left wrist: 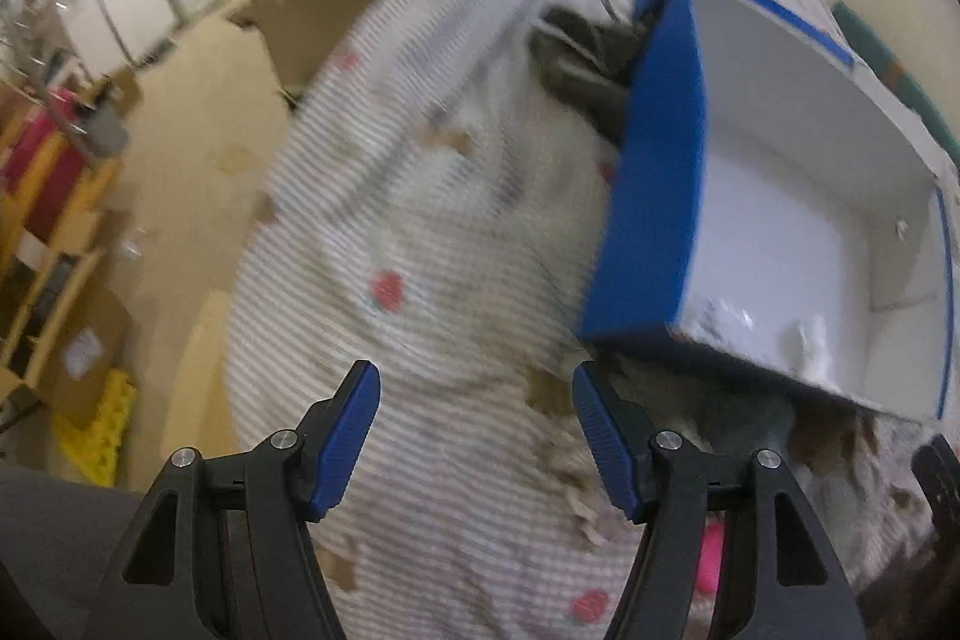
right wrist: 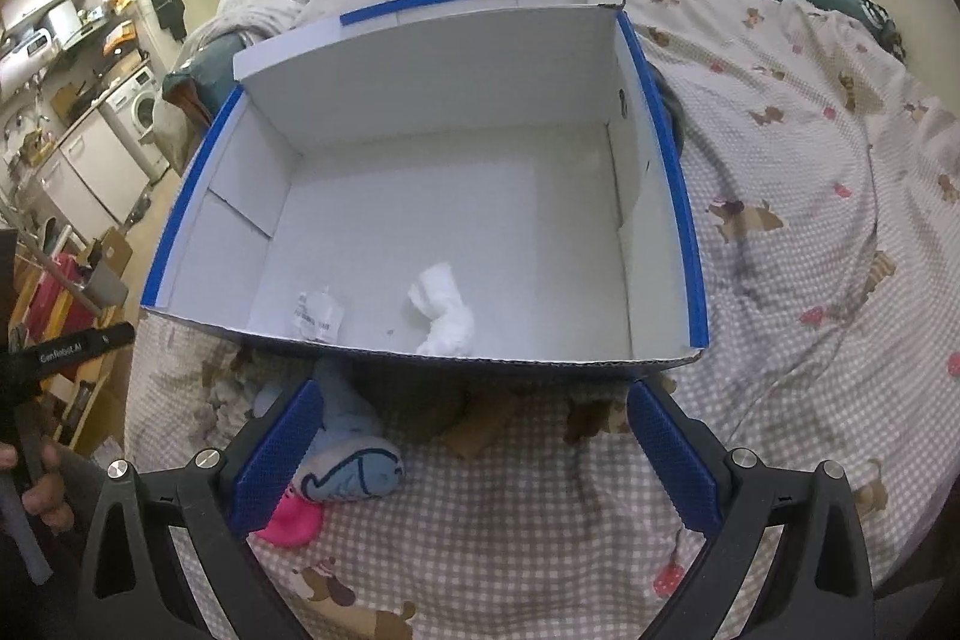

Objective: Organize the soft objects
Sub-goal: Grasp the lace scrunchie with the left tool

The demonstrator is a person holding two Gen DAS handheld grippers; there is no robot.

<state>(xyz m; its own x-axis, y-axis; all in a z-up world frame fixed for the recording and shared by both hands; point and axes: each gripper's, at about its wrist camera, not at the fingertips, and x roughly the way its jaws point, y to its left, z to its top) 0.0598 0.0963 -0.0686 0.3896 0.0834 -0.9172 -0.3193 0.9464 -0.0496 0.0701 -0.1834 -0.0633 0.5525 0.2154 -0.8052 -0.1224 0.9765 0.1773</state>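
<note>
Count: one blue-and-white box (right wrist: pixel 432 184); one crumpled white tissue (right wrist: pixel 443 311) and one paper scrap (right wrist: pixel 317 313) inside; one blue plush (right wrist: pixel 354 472); one pink soft item (right wrist: pixel 291 520).

A light blue plush toy (right wrist: pixel 351 472) with a stitched whale shape on its white belly lies on its side on the bed, just in front of the box's near wall. Its upper part runs up toward the box and partly slips under the shadow there. A bright pink soft piece (right wrist: pixel 291 520) lies against its lower end, touching it; in the left wrist view only a sliver of that pink (left wrist: pixel 711 556) shows. The open box (right wrist: pixel 666 124), blue outside and white inside, sits on the bed with its flaps up. On its floor, near the front wall, lie a crumpled white wad (right wrist: pixel 444 310) and a small crumpled printed paper (right wrist: pixel 318 313), apart from each other.
</note>
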